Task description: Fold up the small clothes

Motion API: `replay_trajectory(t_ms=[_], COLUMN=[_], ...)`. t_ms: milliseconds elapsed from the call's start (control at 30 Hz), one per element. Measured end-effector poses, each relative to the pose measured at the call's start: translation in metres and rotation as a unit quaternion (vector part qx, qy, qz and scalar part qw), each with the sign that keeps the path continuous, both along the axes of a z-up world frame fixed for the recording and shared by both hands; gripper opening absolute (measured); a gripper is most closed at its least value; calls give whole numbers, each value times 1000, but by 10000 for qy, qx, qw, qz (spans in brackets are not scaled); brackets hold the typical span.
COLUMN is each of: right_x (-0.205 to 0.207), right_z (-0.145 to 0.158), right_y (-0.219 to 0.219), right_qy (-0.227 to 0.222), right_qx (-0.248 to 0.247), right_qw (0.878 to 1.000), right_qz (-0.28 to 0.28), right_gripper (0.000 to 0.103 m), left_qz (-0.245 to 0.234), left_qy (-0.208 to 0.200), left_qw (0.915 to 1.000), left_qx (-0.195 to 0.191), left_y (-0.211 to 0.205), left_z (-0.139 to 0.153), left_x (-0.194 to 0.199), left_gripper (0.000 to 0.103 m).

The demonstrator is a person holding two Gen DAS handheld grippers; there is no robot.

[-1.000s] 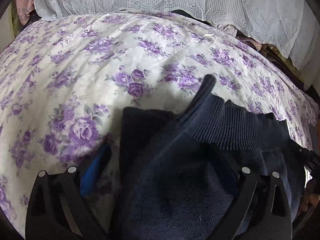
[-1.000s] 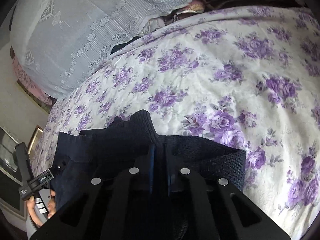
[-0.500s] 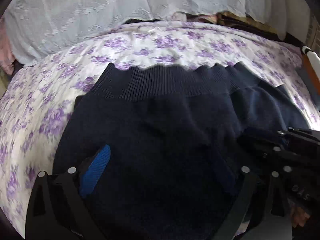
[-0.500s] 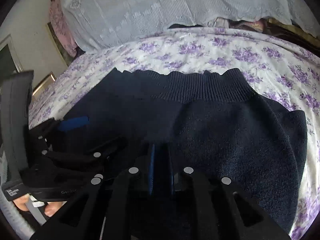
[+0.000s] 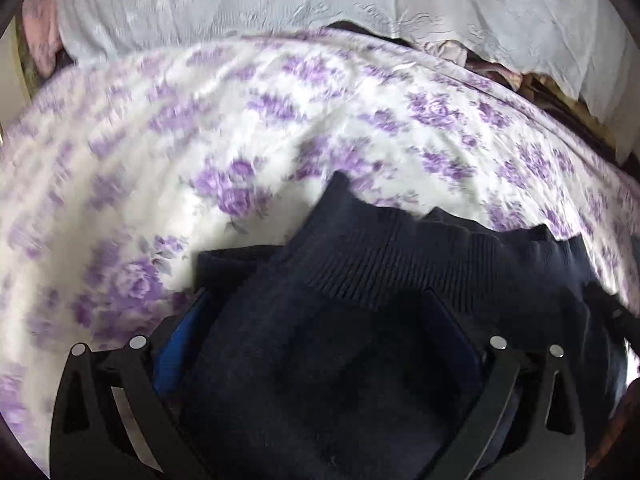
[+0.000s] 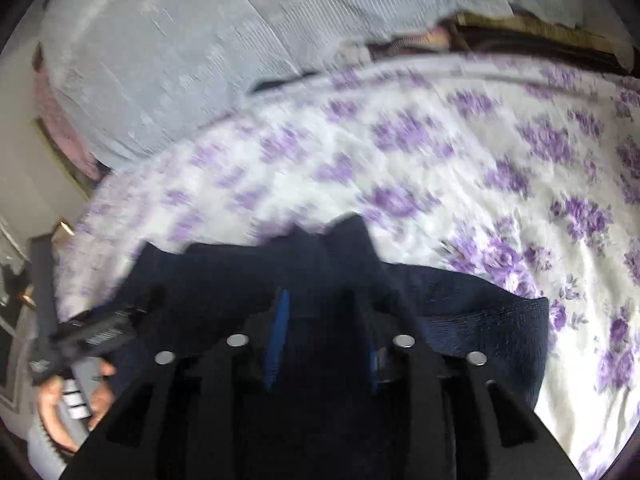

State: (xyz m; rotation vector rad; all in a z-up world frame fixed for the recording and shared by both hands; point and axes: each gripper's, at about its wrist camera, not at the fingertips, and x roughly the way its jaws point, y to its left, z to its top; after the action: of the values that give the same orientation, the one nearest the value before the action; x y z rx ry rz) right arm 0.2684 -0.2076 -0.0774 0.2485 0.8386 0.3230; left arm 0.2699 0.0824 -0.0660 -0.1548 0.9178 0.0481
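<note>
A dark navy knit garment [image 5: 360,320] with a ribbed band lies bunched on the floral bedspread [image 5: 200,140]. My left gripper [image 5: 316,312] is open, its blue-padded fingers [image 5: 180,336] wide apart with the garment lying between them. In the right wrist view the same garment [image 6: 460,304] fills the foreground. My right gripper [image 6: 320,308] has its jaws part open around a fold of the fabric, with a gap showing between the blue pads [image 6: 278,332]. The left gripper handle and the hand on it [image 6: 76,360] show at the lower left of that view.
A white lace-patterned cloth [image 5: 280,0] hangs along the far side of the bed. Folded fabrics [image 5: 500,68] lie at the far right edge. A framed object [image 6: 60,160] stands by the wall at the left of the right wrist view.
Both grippers have dropped and pulled back, so the garment has gone from spread wide across the views to bunched low. The right gripper's pads have come apart from pressed together to a clear gap.
</note>
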Motion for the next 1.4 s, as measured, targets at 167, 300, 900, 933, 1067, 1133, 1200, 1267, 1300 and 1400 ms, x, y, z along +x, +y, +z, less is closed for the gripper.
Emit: replay_trajectory(t_ms=[167, 300, 900, 933, 1067, 1133, 1200, 1267, 1300, 1400], right_x=[-18, -57, -139, -140, -152, -163, -172, -178, -178, -178], right_z=[7, 25, -5, -6, 1, 7, 9, 7, 5, -4], right_y=[-17, -8, 4, 4, -5, -17, -33, -53, -60, -83], right_qy=[-271, -650, -212, -235, -429, -591, -681, -614, -554, -301], right_qx=[289, 148, -204, -167, 6, 169, 364, 607, 706, 1036], right_qw=[9990, 9977, 9971, 9972, 9975, 9975, 9970, 9961, 9956, 9923], right_qz=[-209, 136, 697, 697, 555, 352, 107, -158, -254, -609], right_gripper=[31, 31, 48, 49, 49, 57, 65, 66, 66, 71], left_qz=[31, -332, -777, -780, -711, -713, -697, -692, -662, -654], left_qy=[-224, -566, -257, -257, -467, -622, -668, -610, -590, -656], left_qw=[9997, 9978, 9937, 9941, 9936, 9936, 9940, 9946, 9949, 9947], left_qx=[34, -134, 766, 706, 739, 624, 507, 474, 489, 452], left_y=[0, -8, -50, -48, -47, -43, -39, -41, -41, -47], left_z=[12, 40, 1, 1, 7, 12, 14, 15, 16, 25], left_x=[-16, -52, -130, -130, -143, -155, -167, -171, -172, -170], left_gripper=[98, 98, 99, 99, 98, 98, 98, 98, 98, 98])
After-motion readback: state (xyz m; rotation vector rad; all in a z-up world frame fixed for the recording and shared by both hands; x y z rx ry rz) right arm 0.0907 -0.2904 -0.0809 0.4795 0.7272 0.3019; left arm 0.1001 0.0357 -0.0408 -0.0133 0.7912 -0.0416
